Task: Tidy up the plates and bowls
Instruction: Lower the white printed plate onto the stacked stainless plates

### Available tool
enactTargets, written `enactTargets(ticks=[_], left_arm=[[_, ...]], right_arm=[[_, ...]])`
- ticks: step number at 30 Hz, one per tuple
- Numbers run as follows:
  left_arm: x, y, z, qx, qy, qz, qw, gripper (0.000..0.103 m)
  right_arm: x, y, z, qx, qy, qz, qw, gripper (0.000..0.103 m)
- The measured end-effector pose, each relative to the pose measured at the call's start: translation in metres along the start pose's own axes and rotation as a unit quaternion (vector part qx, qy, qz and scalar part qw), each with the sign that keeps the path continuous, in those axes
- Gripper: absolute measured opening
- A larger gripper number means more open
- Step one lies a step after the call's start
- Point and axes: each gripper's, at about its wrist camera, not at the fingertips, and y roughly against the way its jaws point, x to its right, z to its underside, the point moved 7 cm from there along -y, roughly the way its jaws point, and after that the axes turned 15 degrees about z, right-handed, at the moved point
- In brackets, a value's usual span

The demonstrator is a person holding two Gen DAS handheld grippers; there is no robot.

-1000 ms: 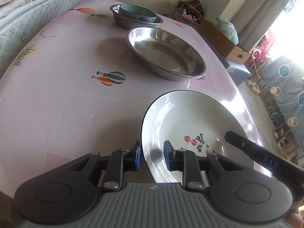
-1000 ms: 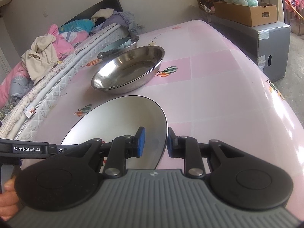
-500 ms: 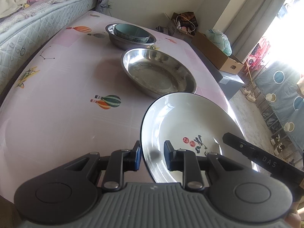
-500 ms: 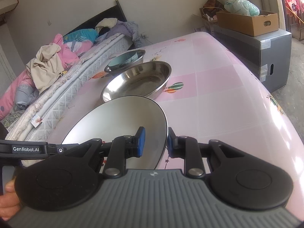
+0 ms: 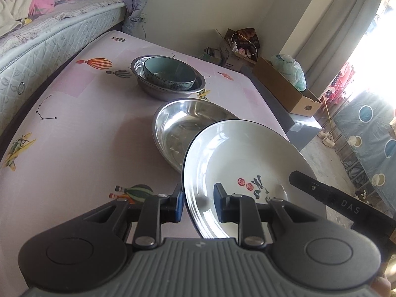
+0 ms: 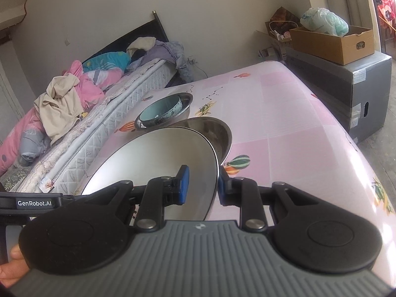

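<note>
A: Left tongs (image 5: 198, 204)?
B: Clamped on the near rim of the white plate (image 5: 242, 170), one finger under the rim, one inside the dish. Gap is only as wide as the rim.
A: Right tongs (image 6: 201, 185)?
B: Same plate (image 6: 158, 163), opposite edge, fingers narrowed onto the rim. Blue pad (image 6: 184, 184) sits on the inner face, other finger behind the edge.
A: So both hold it?
B: Yes, the plate is off the desk (image 5: 74, 143), tilted, between the two tongs.
A: What's ahead of the tongs?
B: Wide steel dish (image 5: 183, 131) just beyond the plate's far edge; the plate overlaps it in both views. Can't tell if they touch.
A: Further out?
B: Steel bowl (image 5: 168, 91) with a teal bowl (image 5: 170, 74) sitting inside it, past the wide dish, near but apart from it.
A: Right view agrees?
B: Yes, teal bowl (image 6: 160, 113) inside the steel bowl (image 6: 184, 104), wide steel dish (image 6: 212, 136) peeking out behind the plate.
A: Anything else?
B: Bed (image 6: 74, 113) with piled clothes left of the right tongs, along the desk's edge. Cardboard box (image 6: 336, 42) on a grey cabinet far right.
A: Plate markings?
B: Red stamps and dark brush characters (image 5: 257, 188) inside, just beyond the left tongs' right finger.
</note>
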Motion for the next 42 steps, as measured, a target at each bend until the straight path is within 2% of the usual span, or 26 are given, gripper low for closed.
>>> enactTargets(ticks=[10, 18, 25, 32, 34, 42], left_arm=[[-0.03, -0.048, -0.031, -0.018, 0.021, -0.02, 0.9994, 0.026], [-0.044, -0.06, -0.05, -0.015, 0.026, -0.016, 0.9994, 0.027], [-0.051, -0.059, -0.059, -0.007, 0.014, -0.028, 0.9995, 0.03], [-0.049, -0.052, -0.061, 0.005, 0.004, -0.033, 0.9995, 0.03], [-0.048, -0.05, -0.06, 0.005, -0.001, -0.035, 0.9994, 0.03], [-0.043, -0.041, -0.058, 0.013, -0.01, -0.041, 0.999, 0.048]], right_arm=[[-0.006, -0.088, -0.026, -0.049, -0.006, 0.002, 0.999, 0.023], [-0.017, -0.122, -0.035, -0.057, 0.014, 0.009, 0.998, 0.023], [-0.024, -0.141, -0.038, -0.061, 0.02, 0.012, 0.998, 0.024], [-0.023, -0.144, -0.046, -0.048, 0.016, 0.018, 0.999, 0.025], [-0.022, -0.143, -0.049, -0.041, 0.022, 0.034, 0.998, 0.033], [-0.014, -0.126, -0.057, -0.021, 0.007, 0.027, 0.999, 0.034]])
